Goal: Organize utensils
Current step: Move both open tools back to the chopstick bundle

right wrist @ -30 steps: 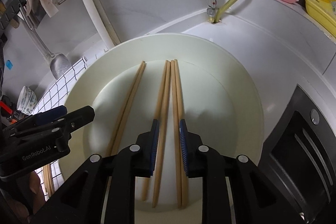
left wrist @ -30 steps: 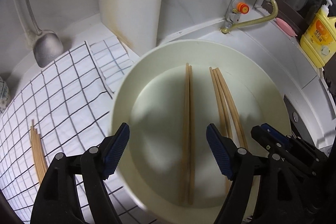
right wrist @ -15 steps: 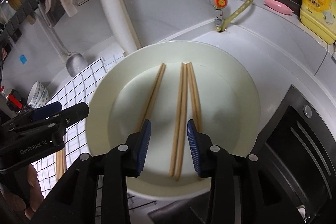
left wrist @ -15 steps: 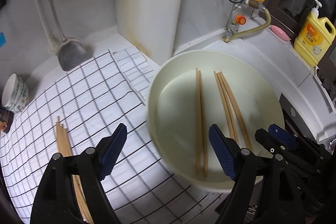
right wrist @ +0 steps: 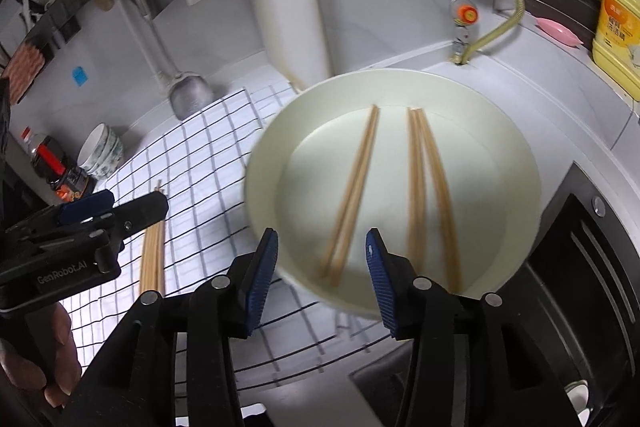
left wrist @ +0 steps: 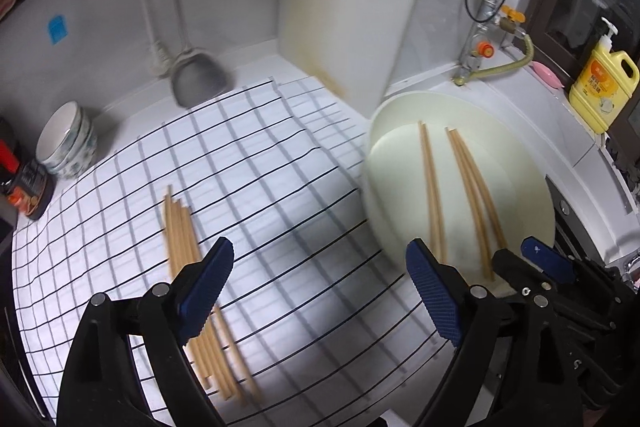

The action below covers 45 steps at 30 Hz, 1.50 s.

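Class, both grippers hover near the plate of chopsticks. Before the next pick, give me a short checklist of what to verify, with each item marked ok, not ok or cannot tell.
1. Left gripper empty: ok, jaws opening, nothing between them.
2. Right gripper empty: ok, jaws opening, no chopstick gripped.
3. Chopsticks left on the plate: ok, a pair and a second group lie apart.
4. Exact count in the second group: cannot tell, blurred.
5. Bundle on the checked cloth lying together: ok.
6. Grippers clear of each other: ok, apart in both views.
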Motion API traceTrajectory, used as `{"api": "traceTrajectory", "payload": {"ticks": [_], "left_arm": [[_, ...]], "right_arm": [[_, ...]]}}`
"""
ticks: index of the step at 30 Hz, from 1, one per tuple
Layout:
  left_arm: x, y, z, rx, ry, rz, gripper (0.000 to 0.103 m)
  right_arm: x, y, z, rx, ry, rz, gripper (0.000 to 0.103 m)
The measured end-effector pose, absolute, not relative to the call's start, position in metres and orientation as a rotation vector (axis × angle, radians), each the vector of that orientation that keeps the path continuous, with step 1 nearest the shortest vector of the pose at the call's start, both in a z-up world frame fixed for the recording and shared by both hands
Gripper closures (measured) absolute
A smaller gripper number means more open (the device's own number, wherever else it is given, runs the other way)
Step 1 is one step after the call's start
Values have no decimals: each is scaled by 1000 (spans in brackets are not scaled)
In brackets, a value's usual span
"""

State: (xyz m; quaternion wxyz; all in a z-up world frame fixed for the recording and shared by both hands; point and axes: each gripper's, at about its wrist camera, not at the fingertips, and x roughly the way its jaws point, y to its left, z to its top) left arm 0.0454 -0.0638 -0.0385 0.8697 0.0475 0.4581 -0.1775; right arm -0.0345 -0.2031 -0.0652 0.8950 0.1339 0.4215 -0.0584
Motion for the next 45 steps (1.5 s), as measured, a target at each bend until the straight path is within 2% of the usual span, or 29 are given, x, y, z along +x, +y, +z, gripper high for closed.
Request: {"api": "traceTrajectory", "payload": {"ticks": [26, 45], "left_arm": [[51, 78, -76, 56, 1008, -251, 17], [66, 124, -124, 50, 1048, -229, 17]], "right_arm": [[-4, -74, -97, 237, 924, -23, 57], [35, -23, -155, 214, 989, 37, 56]]}}
